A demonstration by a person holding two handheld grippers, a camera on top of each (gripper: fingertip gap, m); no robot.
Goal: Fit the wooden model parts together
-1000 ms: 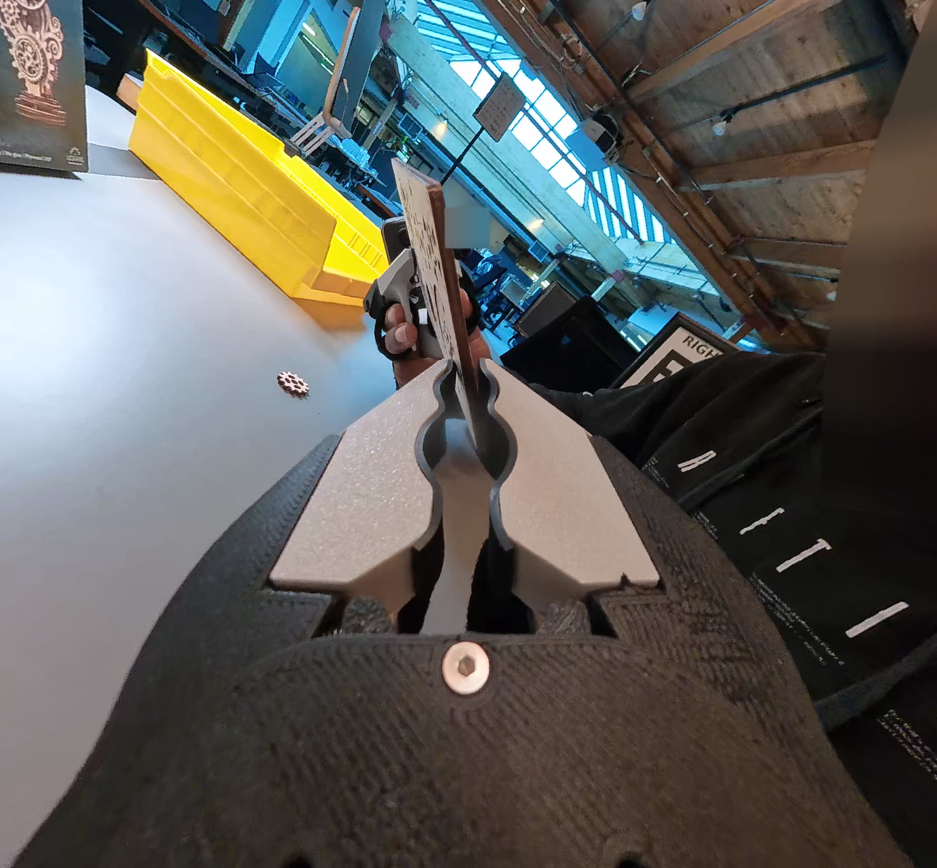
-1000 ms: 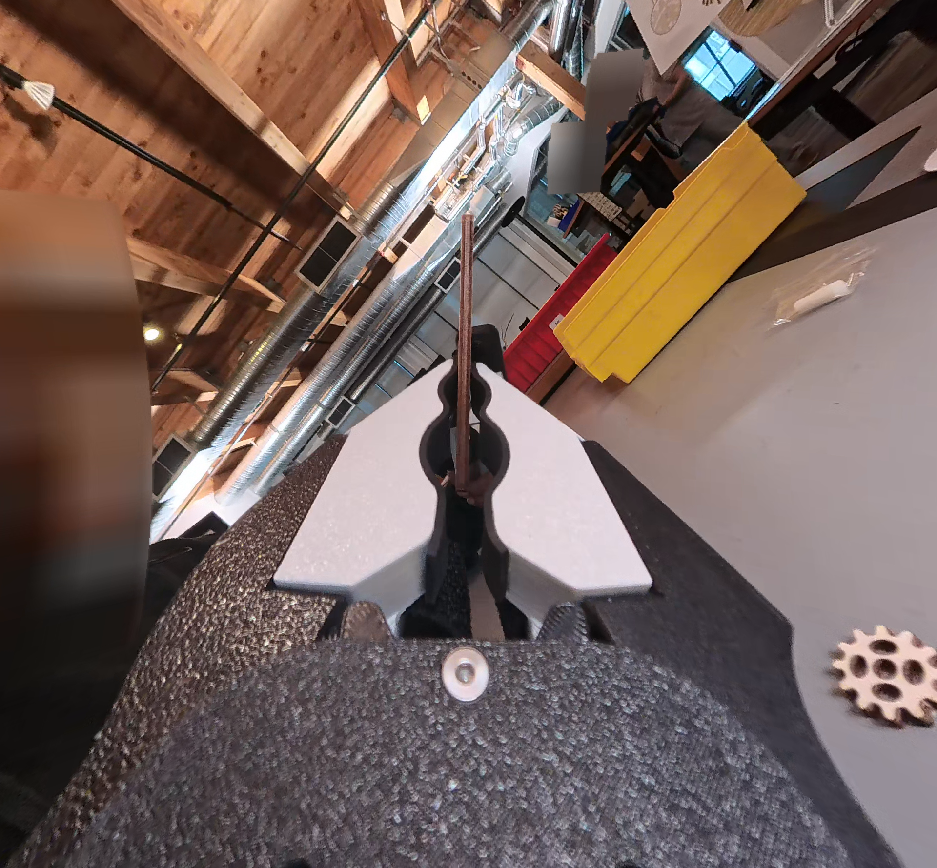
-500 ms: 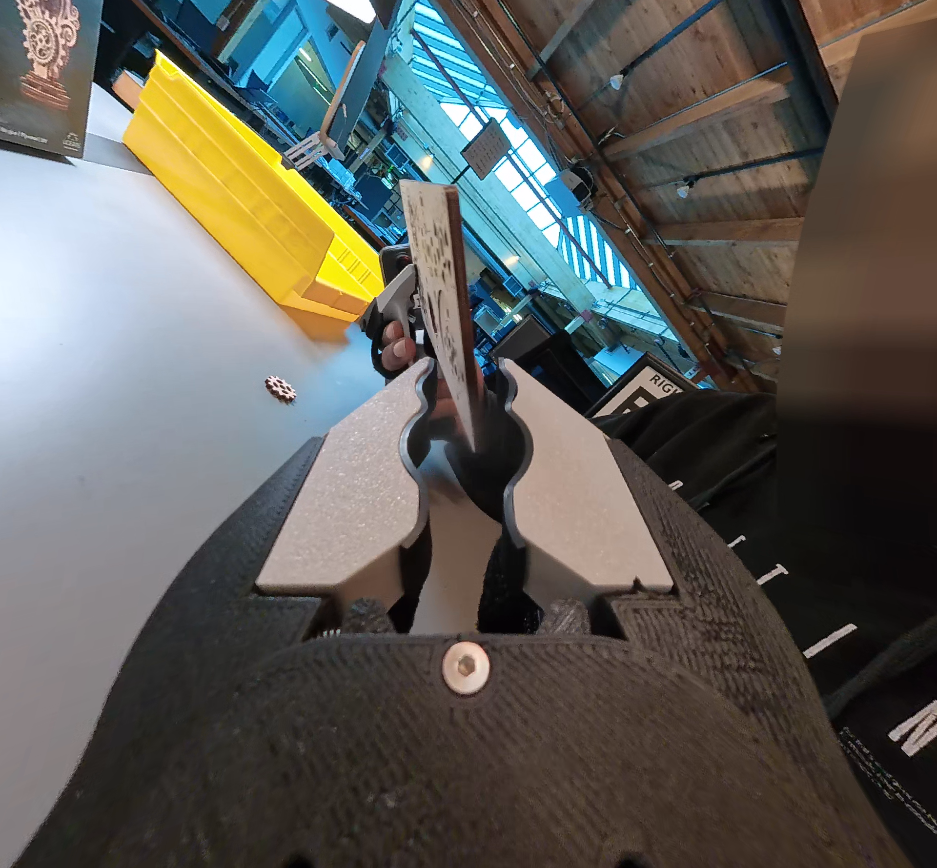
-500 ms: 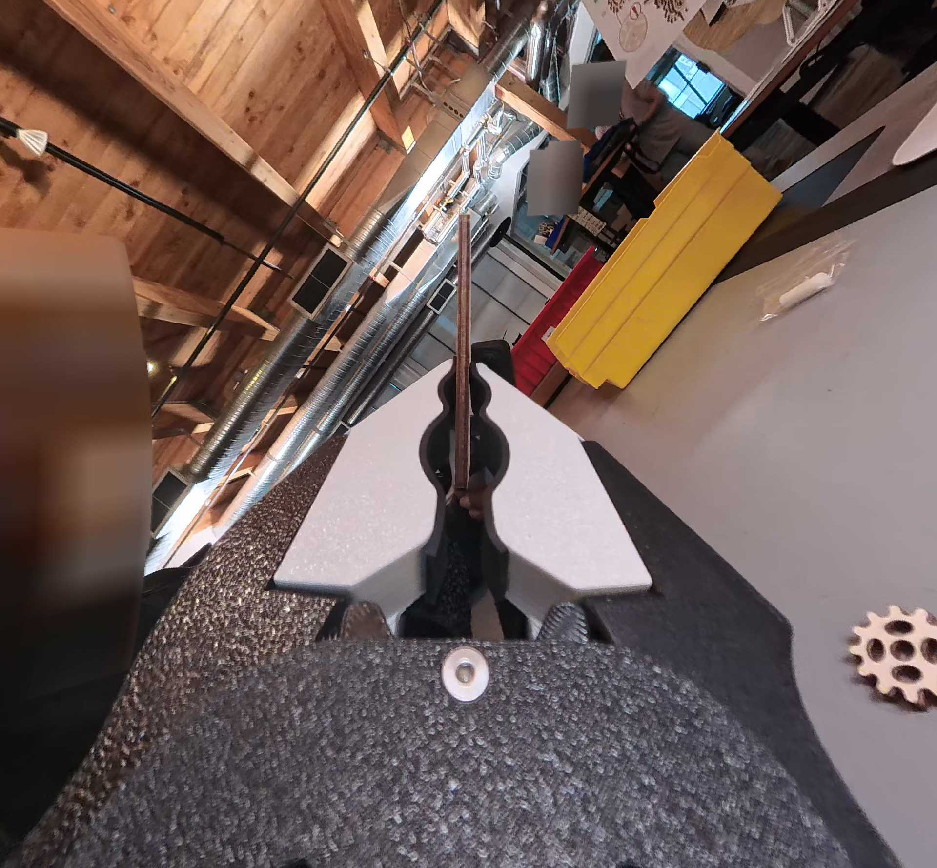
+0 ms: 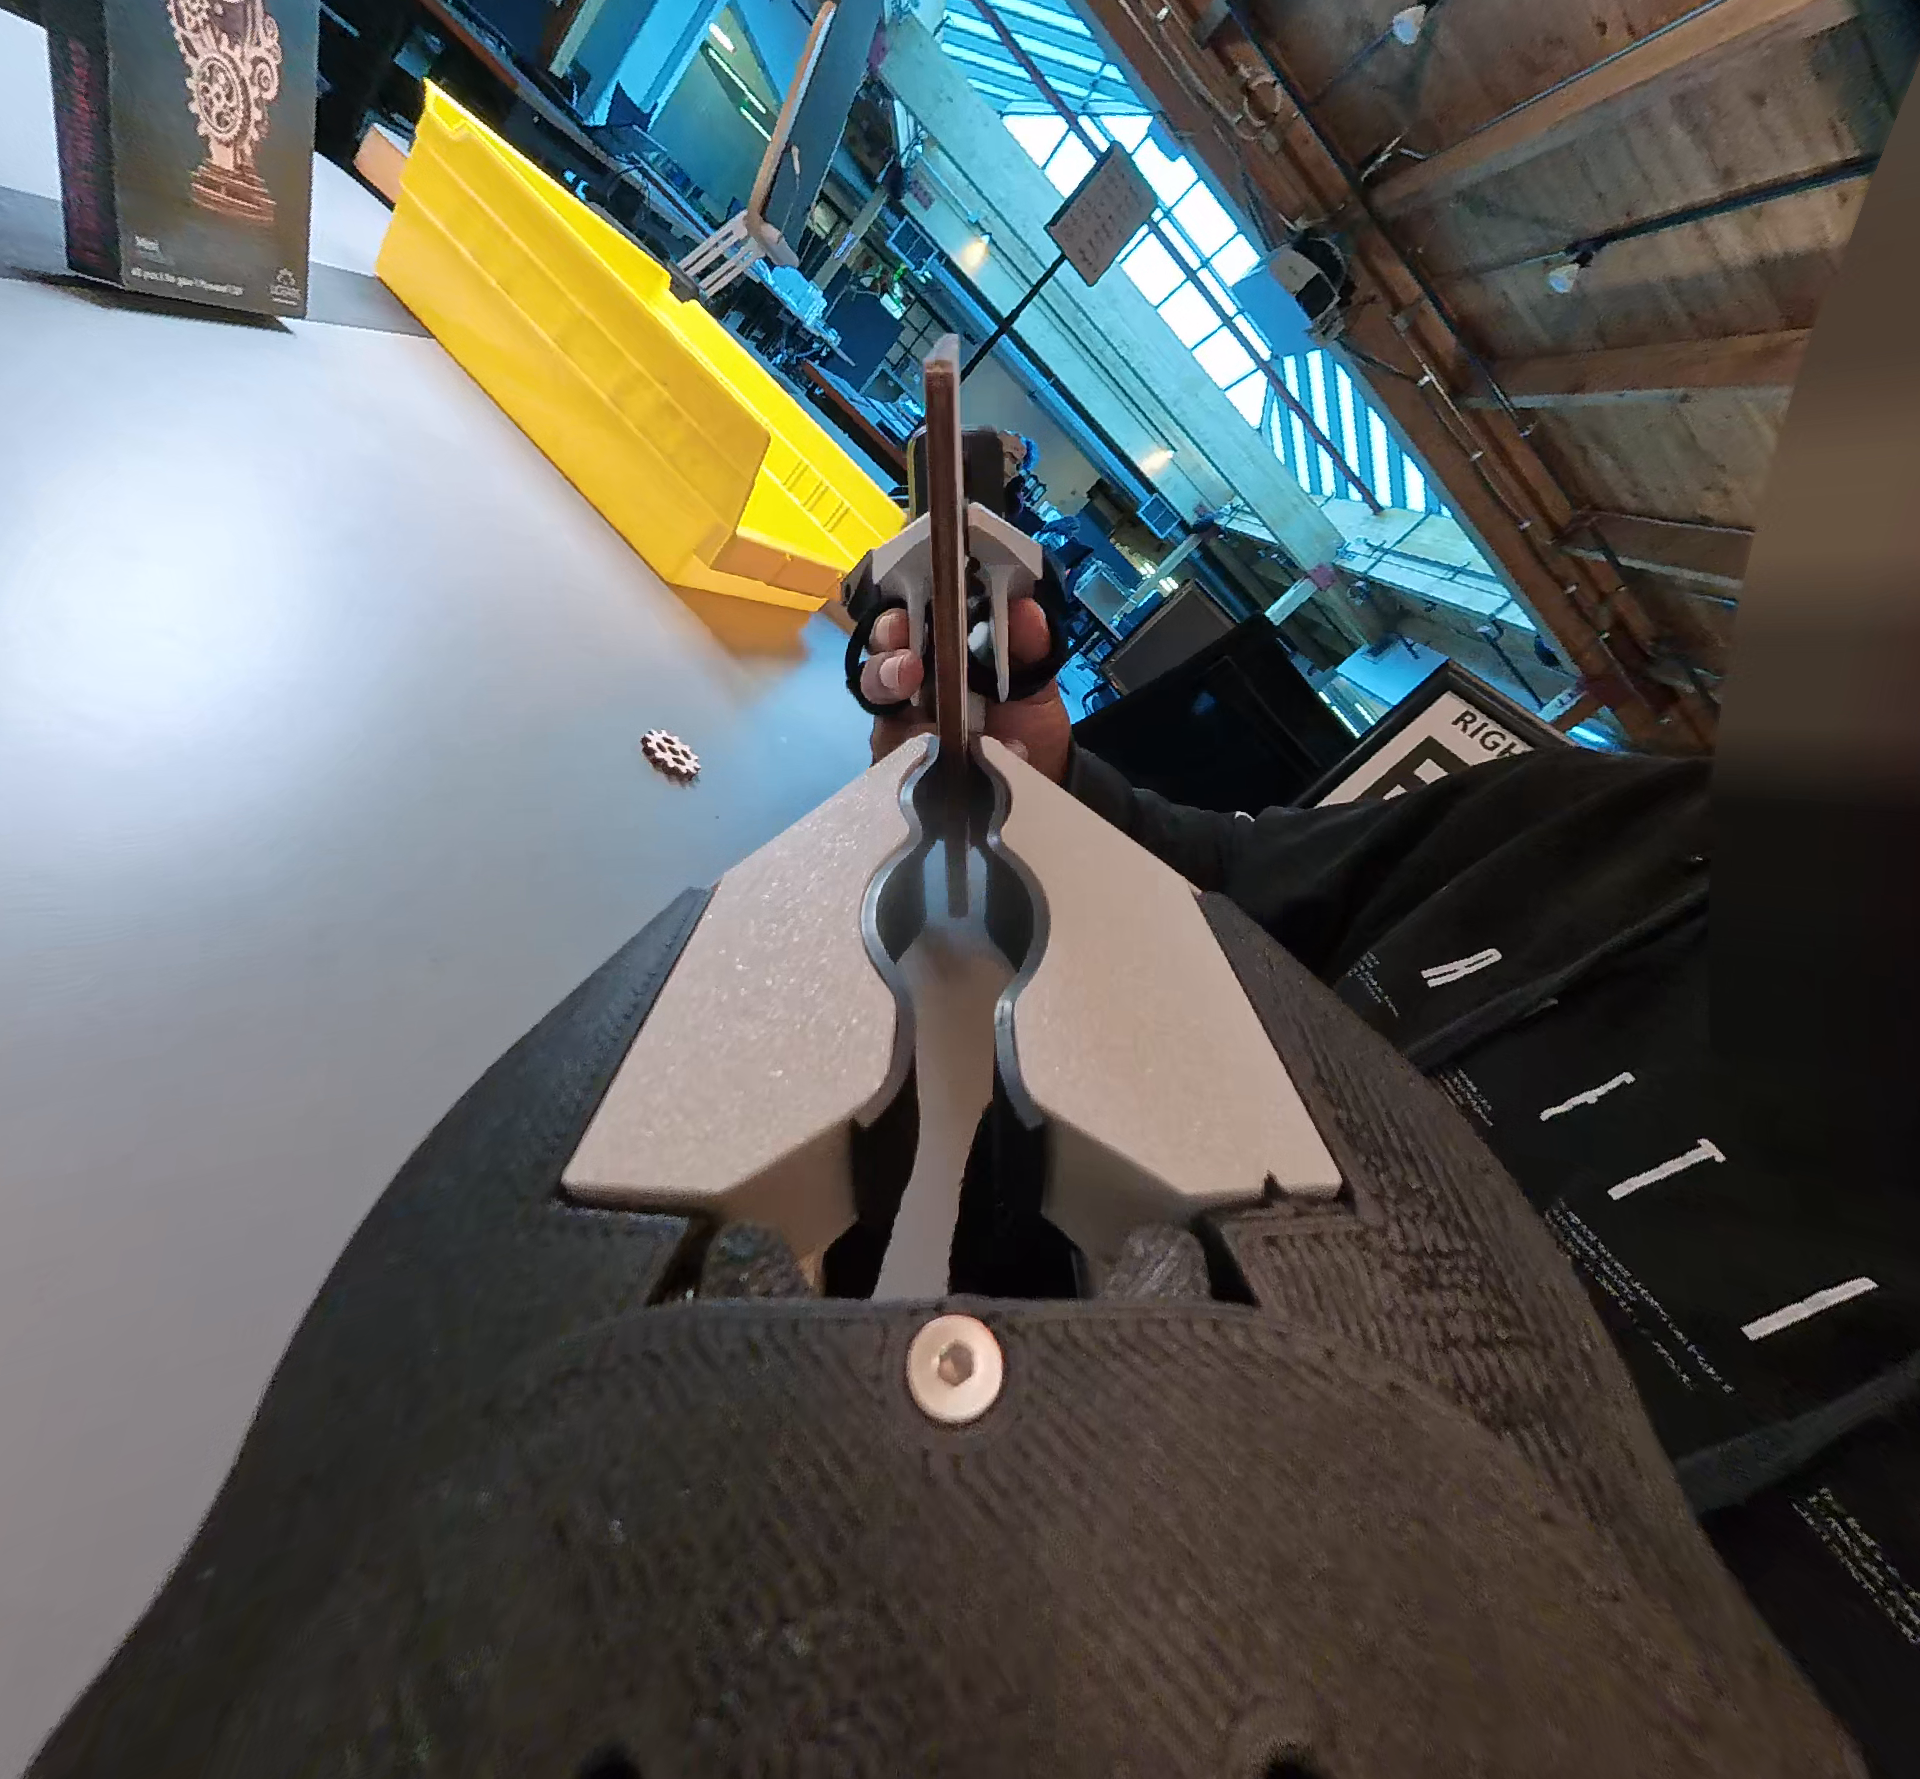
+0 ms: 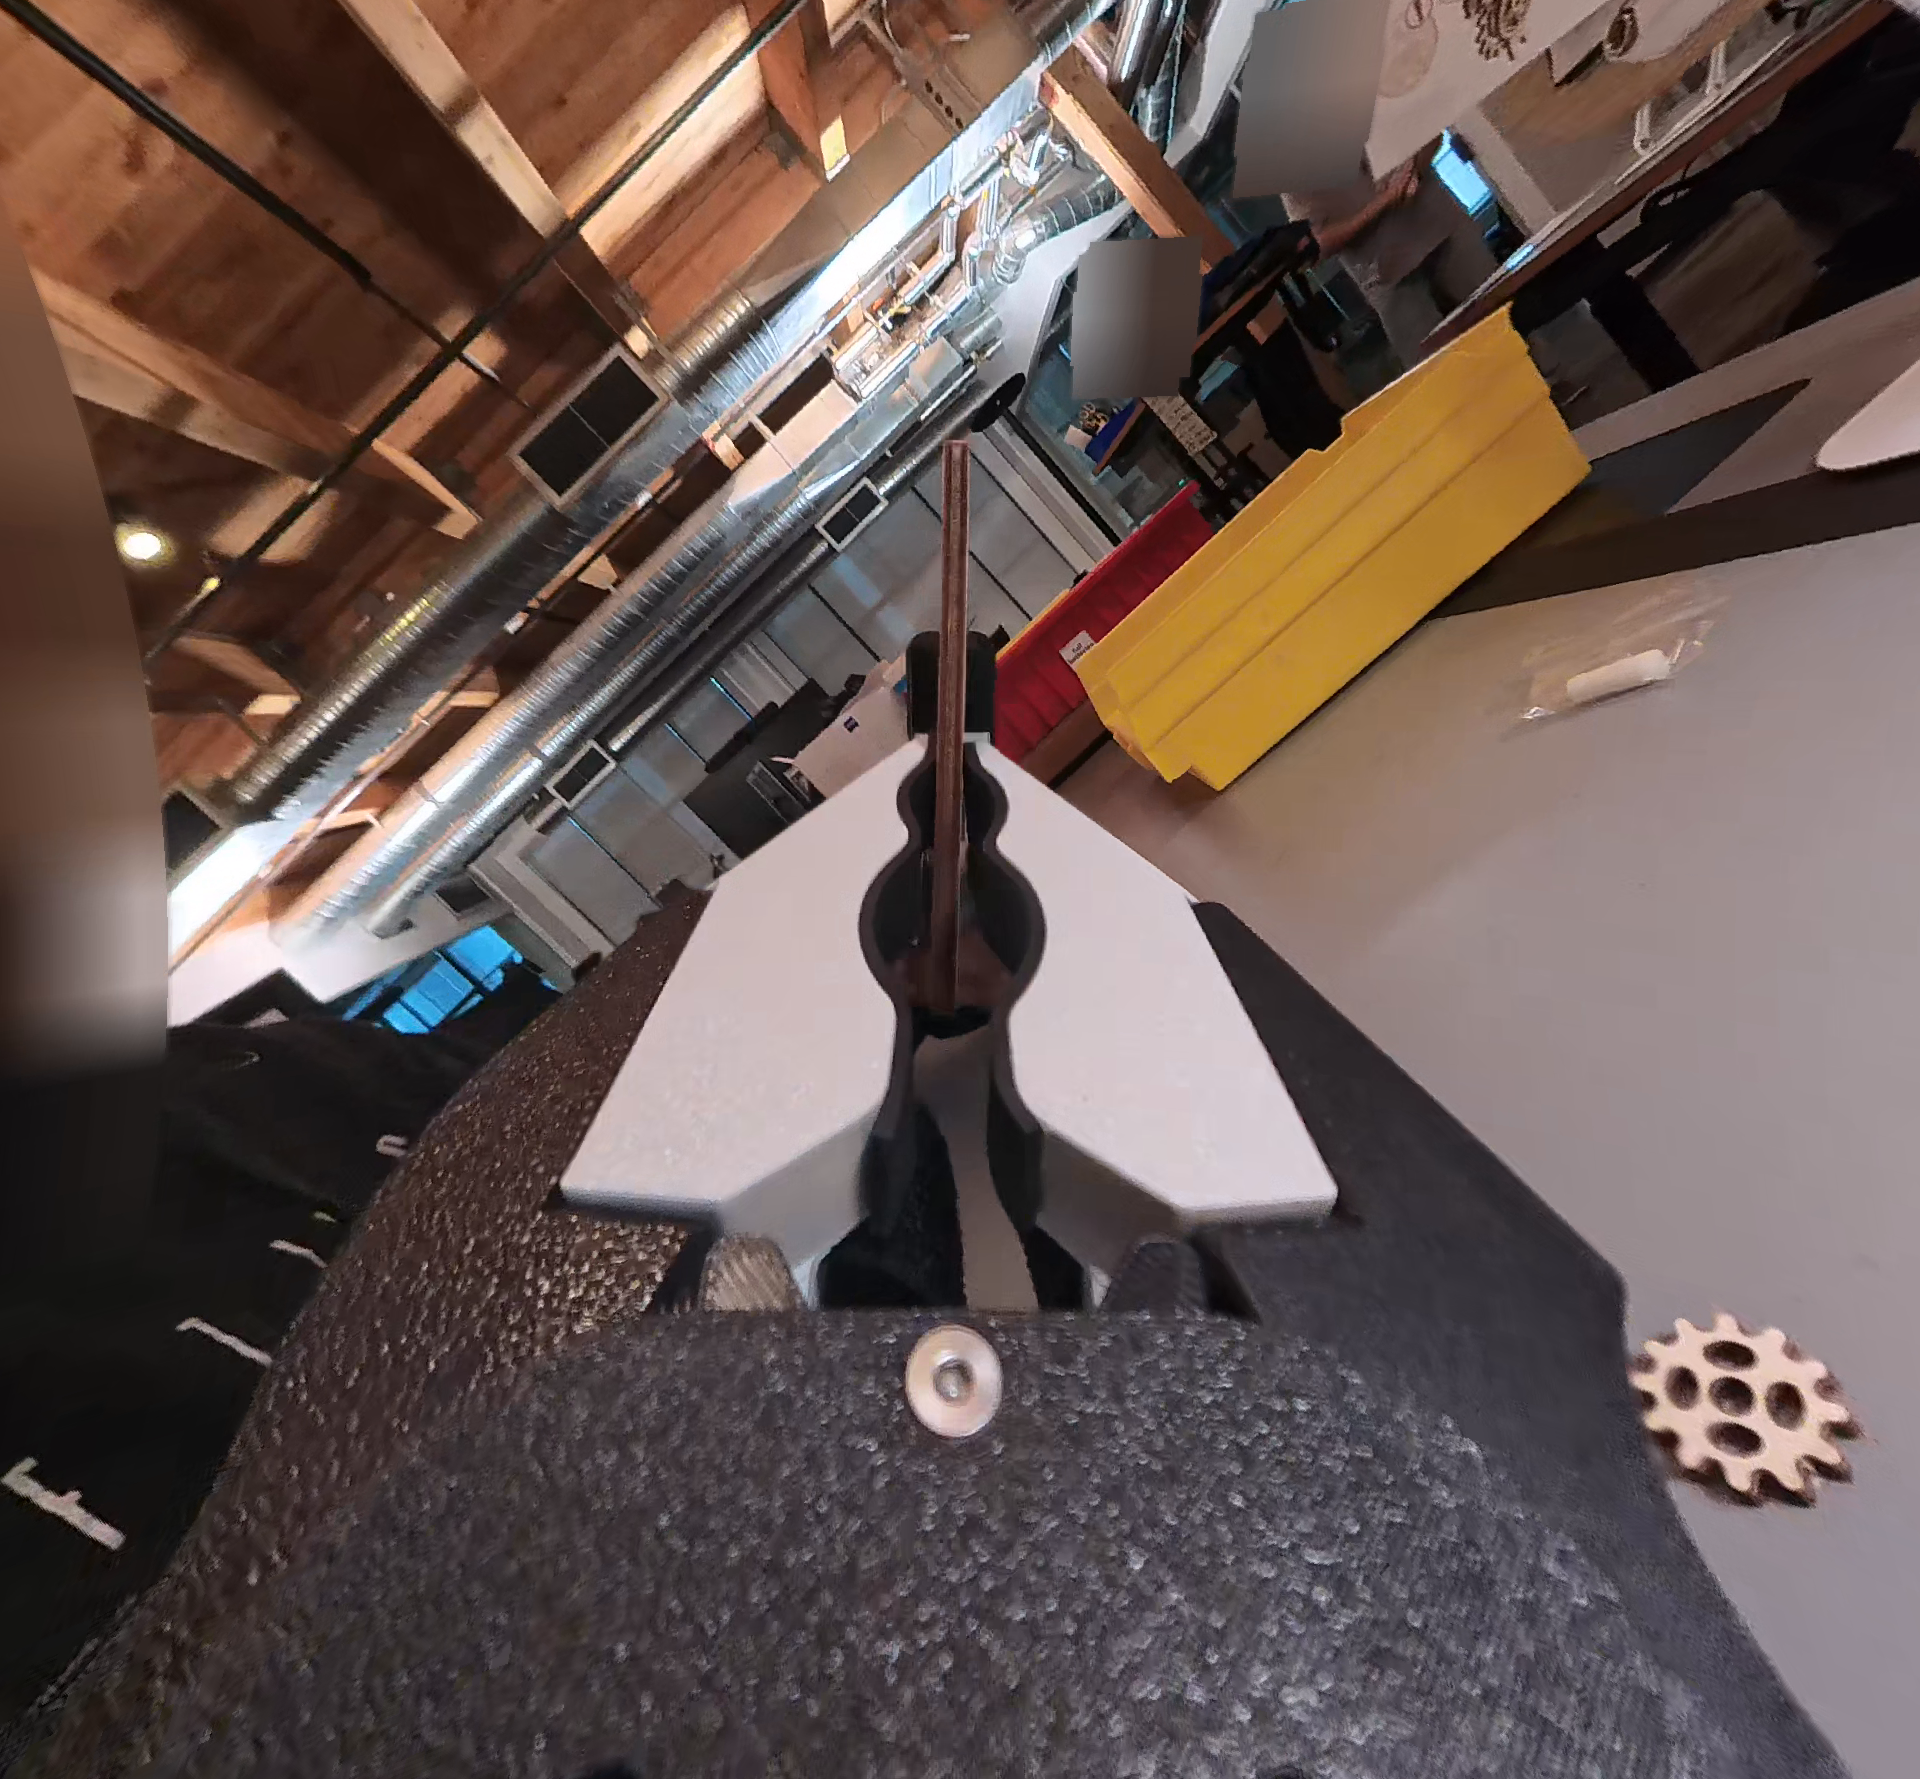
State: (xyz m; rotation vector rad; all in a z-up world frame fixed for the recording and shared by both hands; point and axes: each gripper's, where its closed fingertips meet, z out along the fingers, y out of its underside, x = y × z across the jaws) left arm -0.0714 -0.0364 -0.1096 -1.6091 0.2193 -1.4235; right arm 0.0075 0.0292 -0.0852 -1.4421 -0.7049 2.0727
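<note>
Both hand-held grippers are clamped on one thin wooden panel, seen edge-on in each wrist view. Left hand-held gripper (image 5: 954, 773) has its grey fingers (image 5: 790, 981) pressed against the panel's faces near their tips, and the wooden panel (image 5: 945, 586) rises straight out from between them, upright and raised clear of the desk (image 5: 260, 690). Just beyond, at the panel's far end, the right hand-held gripper (image 5: 951, 576) faces back toward this camera, with the person's hand (image 5: 966, 680) wrapped round its black finger loops.

In the right wrist view the right hand-held gripper (image 6: 954, 773) pinches the same wooden panel (image 6: 954, 638) between its pale fingers (image 6: 1122, 1002); the dark edge of the panel runs up the middle of the frame, and a black part of the left hand-held gripper (image 6: 920, 680) shows behind it.

A small wooden gear (image 6: 1745, 1407) lies flat on the grey desk (image 6: 1558, 898) close beside the right gripper's body; in the left wrist view that wooden gear (image 5: 670, 753) sits apart from the panel. Farther back a yellow bin (image 5: 613, 389) stands on the desk, with a dark model box (image 5: 187, 88) toward the far corner. From the right, the yellow bin (image 6: 1340, 586) has a red bin (image 6: 1081, 659) behind it, and a small clear bag (image 6: 1610, 669) lies on the desk nearby.
</note>
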